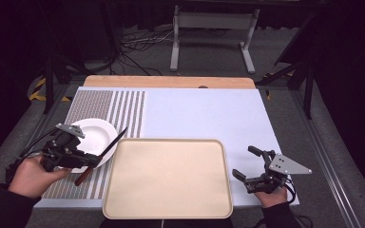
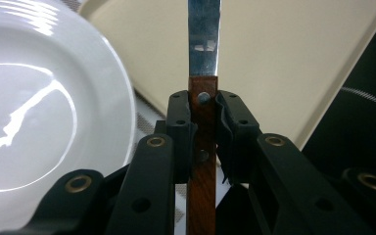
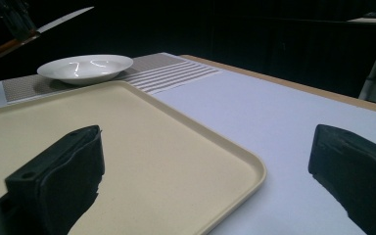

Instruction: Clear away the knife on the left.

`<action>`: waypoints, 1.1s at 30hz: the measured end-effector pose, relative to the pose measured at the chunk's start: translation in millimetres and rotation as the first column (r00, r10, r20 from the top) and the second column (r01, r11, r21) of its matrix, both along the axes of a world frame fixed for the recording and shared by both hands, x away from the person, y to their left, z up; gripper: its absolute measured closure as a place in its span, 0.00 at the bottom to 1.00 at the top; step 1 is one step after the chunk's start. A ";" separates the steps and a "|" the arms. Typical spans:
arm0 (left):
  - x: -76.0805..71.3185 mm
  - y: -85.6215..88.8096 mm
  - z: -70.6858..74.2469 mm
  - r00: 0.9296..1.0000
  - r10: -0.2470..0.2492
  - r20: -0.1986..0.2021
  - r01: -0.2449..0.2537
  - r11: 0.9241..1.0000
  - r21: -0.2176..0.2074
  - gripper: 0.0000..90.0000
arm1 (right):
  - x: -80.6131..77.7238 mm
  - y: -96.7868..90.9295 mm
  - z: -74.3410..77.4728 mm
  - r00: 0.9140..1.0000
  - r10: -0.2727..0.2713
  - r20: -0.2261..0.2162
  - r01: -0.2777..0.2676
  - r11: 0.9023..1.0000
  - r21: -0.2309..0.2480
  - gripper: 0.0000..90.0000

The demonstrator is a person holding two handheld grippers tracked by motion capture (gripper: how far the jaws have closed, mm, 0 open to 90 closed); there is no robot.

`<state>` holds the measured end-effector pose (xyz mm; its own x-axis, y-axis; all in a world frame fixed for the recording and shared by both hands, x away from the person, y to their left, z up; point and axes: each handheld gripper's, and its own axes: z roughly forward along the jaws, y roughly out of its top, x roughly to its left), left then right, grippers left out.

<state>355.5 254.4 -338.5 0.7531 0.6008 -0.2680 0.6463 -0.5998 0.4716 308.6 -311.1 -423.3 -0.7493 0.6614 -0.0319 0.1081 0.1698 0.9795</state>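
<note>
Left gripper (image 1: 83, 160) clamps a knife (image 1: 102, 154) by its handle; in the left gripper view both black pads press the flat sides of the handle (image 2: 201, 147). Handle is reddish-brown wood with two round metal rivets, one just above the pads and one between them. Blade (image 2: 204, 36) is plain bright steel, narrow, straight-edged, reflecting light, and runs out of frame at the top. From the high view the knife looks long and slim, dark blade pointing up and right, handle end low and left, tilted diagonally. It sits over the striped placemat (image 1: 123, 107), between the white plate (image 1: 95, 135) and the left edge of the beige tray (image 1: 168, 178), blade tip near the tray's far left corner. The right gripper view shows it held up off the table. The plate is glossy, shallow and round.

Right gripper (image 1: 247, 168) is near the tray's right edge, jaws wide apart, nothing between them.
</note>
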 end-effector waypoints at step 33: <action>8.4 -65.2 -46.8 0.988 0.022 -0.155 -0.028 0.999 -0.036 0.86 | -0.8 -2.6 0.8 1.000 -0.005 0.003 0.005 1.000 0.001 0.01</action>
<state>363.9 189.2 -385.3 0.6860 0.6060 -0.4029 0.7276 -0.5661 0.3874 307.9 -313.7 -422.6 -0.7462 0.6649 -0.0337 0.1058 0.1685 0.9800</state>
